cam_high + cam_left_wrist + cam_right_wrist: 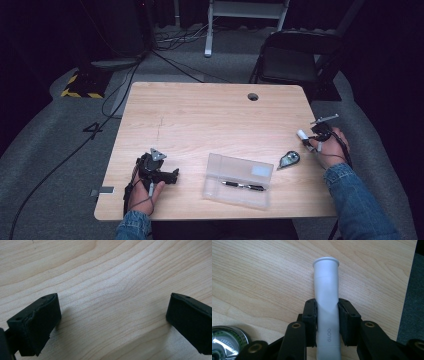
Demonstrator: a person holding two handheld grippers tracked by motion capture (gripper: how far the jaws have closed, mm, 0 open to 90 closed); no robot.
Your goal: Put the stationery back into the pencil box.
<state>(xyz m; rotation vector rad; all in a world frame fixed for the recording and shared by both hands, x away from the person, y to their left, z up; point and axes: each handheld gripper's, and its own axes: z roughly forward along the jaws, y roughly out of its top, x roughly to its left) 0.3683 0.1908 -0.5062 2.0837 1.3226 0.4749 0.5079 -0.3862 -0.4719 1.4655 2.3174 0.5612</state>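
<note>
At the right edge of the pale wooden table (pixel 200 115), the right gripper (pixel 327 322) has its two black jaws pressed against the sides of a white cylindrical glue stick (pixel 327 302), lettered "GLOO" on its barrel, which sticks out past the jaws with its flared end pointing away over the wood. In the high view that glue stick (pixel 303 134) shows as a small white tube at the tip of the right gripper (pixel 312 137), held off near the table's right side. Just to its left lies a grey and silver correction tape dispenser (pixel 289 160), and left of that, near the front edge, sits a clear plastic pencil case (pixel 239 180) with a black pen (pixel 242 186) inside. The left gripper (pixel 175 175) rests low at the near left of the table, its jaws spread wide apart with only bare wood between them.
</note>
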